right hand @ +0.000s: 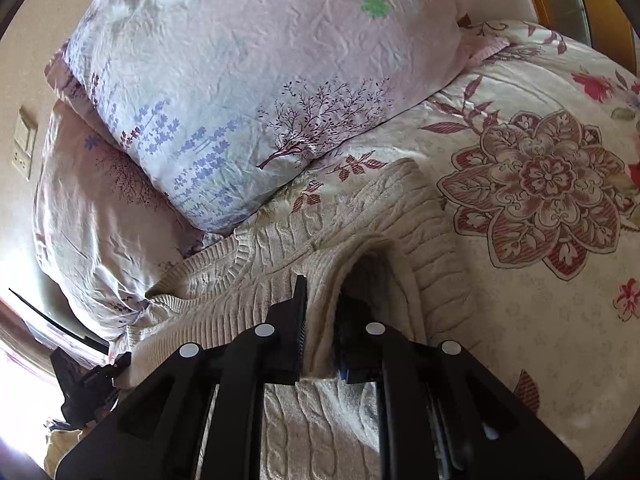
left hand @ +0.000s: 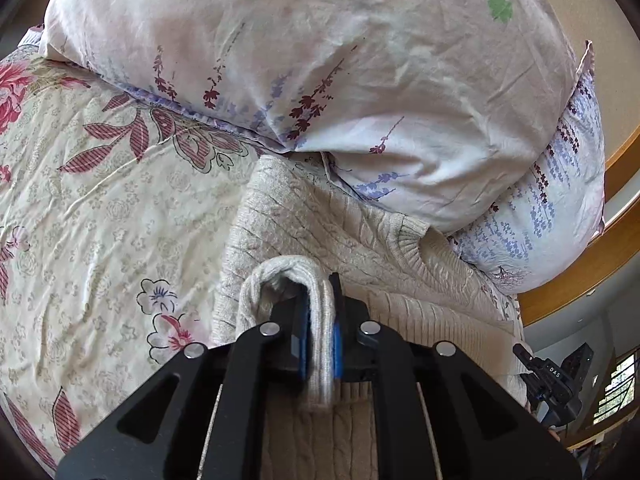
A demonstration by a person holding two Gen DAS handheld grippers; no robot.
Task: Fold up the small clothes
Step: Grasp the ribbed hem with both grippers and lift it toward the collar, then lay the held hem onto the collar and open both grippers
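Left hand-held gripper point(left hand: 320, 332) is pinching a folded edge of the cream knitted sweater point(left hand: 320, 220); right hand-held gripper point(right hand: 322, 328) is clamping another fold of it. Sweater is lying on the flowered bedspread point(left hand: 100, 200), touching the stacked pillows point(left hand: 320, 60).

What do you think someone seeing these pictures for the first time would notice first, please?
Probably the cream cable-knit sweater lying on the floral bedspread, with a fold of its ribbed edge pinched in the left tool and another fold pinched in the right tool. Next, the two pale lavender-print pillows stacked just beyond the sweater, the upper one bearing a green clover mark.
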